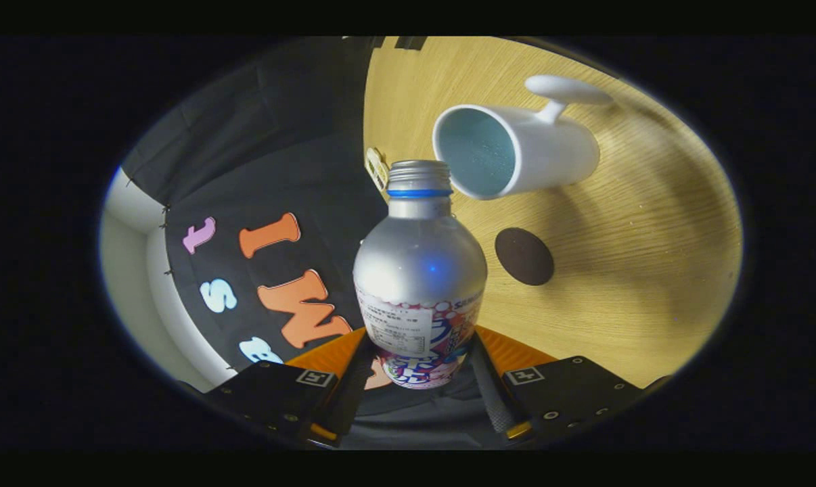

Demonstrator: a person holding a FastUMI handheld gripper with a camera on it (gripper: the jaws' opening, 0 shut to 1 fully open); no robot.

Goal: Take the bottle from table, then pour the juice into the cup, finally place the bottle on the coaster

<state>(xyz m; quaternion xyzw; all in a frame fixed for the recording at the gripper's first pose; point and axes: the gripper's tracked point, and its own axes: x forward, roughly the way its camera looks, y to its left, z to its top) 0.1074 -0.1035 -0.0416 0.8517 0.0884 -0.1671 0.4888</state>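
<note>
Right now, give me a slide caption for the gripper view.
Tool gripping the uncapped bottle, tipped toward the white cup, with the dark coaster on the table.

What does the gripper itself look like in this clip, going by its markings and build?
The gripper has two flat plate-like finger mounts studded with small round screws, each carrying a square black-and-white tag. Orange panels sit behind the fingers, whose inner faces look ribbed. No cables or sleeve are visible.

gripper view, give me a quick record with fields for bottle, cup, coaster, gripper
bottle: silver bottle, cap off, held between the fingers, mouth close to the cup's rim
cup: white cup with handle, on the wooden table, inside looks empty
coaster: dark round coaster, bare, on the table beside the bottle
gripper: gripper shut on the bottle's lower body
</note>
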